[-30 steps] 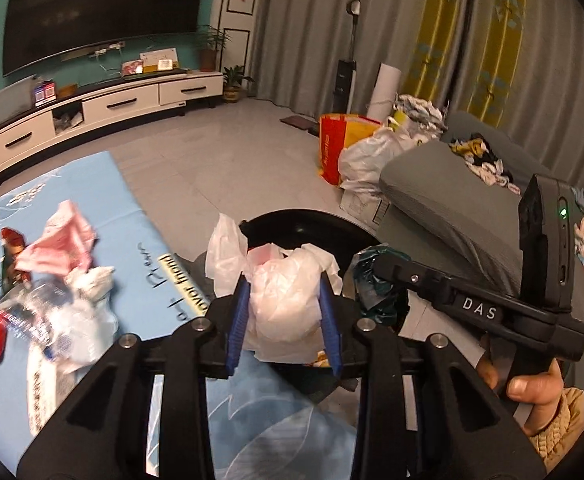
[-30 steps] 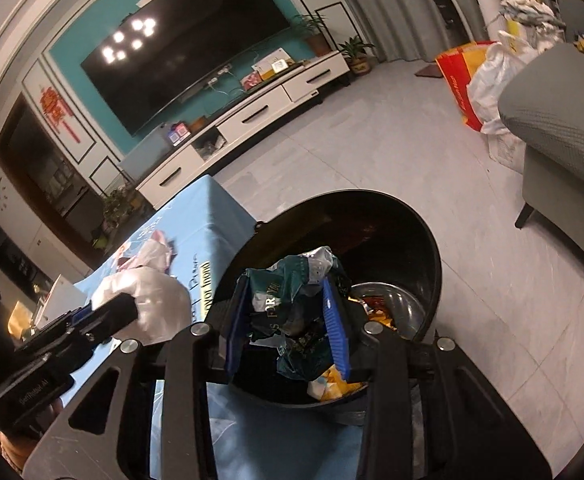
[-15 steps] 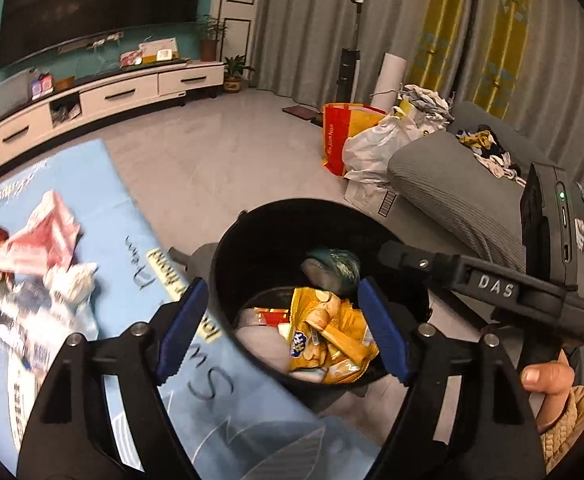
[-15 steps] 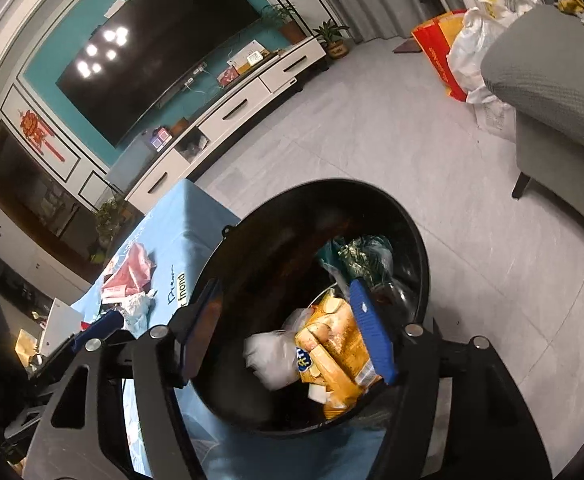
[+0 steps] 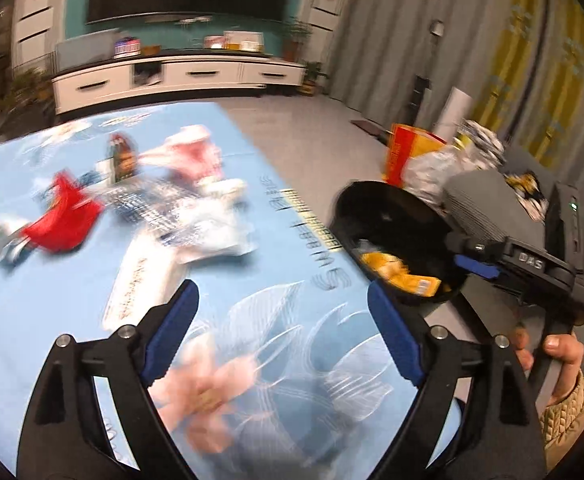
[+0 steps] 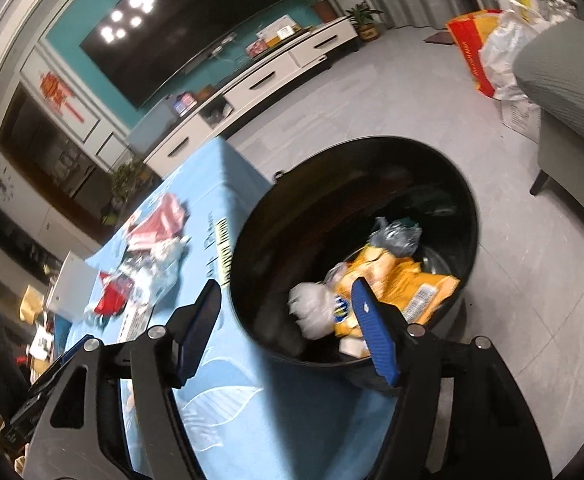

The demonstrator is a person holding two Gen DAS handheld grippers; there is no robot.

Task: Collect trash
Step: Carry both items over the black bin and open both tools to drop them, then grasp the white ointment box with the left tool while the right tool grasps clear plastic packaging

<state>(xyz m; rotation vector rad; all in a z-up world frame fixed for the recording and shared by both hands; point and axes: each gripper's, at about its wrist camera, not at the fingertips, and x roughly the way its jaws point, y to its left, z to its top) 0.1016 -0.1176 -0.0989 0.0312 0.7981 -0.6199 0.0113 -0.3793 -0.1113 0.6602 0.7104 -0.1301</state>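
Note:
The black round bin (image 6: 372, 160) stands at the table's right edge and holds a yellow snack bag (image 6: 408, 276), a white plastic bag (image 6: 312, 312) and a dark green wrapper (image 6: 396, 236). It also shows in the left wrist view (image 5: 376, 204). My left gripper (image 5: 282, 328) is open and empty over the blue tablecloth (image 5: 72, 300). My right gripper (image 6: 288, 328) is open and empty over the bin's near rim. Blurred trash lies on the table: a red wrapper (image 5: 62, 220), a pink wrapper (image 5: 196, 156), a clear plastic bag (image 5: 196, 216) and a dark packet (image 5: 122, 158).
A grey sofa (image 6: 564, 76) stands right of the bin. A red and yellow bag (image 6: 472, 44) and white bags (image 6: 508, 56) sit on the floor behind it. A white TV cabinet (image 5: 180, 76) runs along the far wall.
Both grippers opened and dropped the white bag and green wrapper into the bin. My left gripper has since swung left, back over the table. My right gripper stays over the bin.

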